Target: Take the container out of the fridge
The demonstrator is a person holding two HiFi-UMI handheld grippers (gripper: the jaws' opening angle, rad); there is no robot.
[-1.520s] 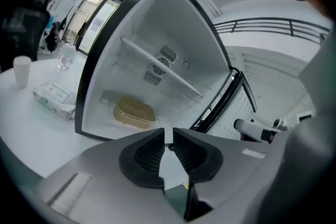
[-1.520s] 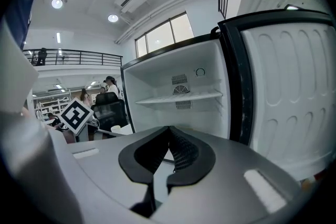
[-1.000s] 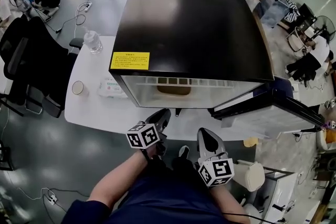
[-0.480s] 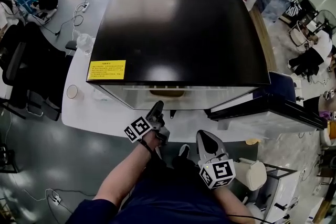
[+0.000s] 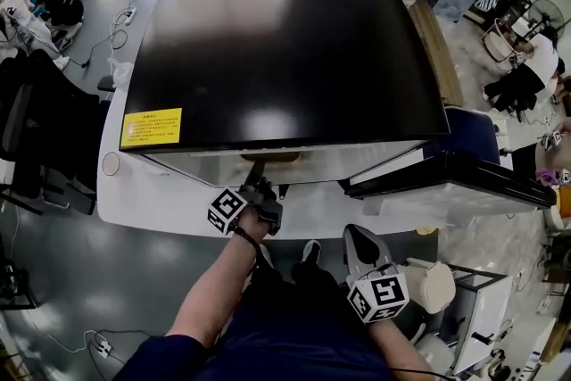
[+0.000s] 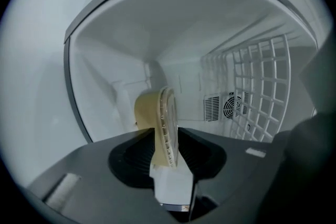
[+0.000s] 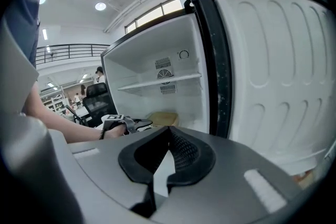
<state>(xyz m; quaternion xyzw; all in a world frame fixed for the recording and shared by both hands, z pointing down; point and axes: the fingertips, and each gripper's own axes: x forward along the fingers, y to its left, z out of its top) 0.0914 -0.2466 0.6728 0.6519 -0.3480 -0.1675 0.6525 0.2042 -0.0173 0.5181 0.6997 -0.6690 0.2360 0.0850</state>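
Fingers [image 6: 127,159] of the left gripper [image 6: 163,131] have just been opening, container [image 6: 151,108] between them in the fridge [image 6: 113,34]; right gripper's [image 7: 169,130] together.

Left tongs [image 5: 257,178] are advancing from in front of the fridge [image 5: 285,40] into its opening, rolling as they go. Their jaws are just spreading apart, with the rim of the tan container [image 6: 157,113] standing between them, ungripped.
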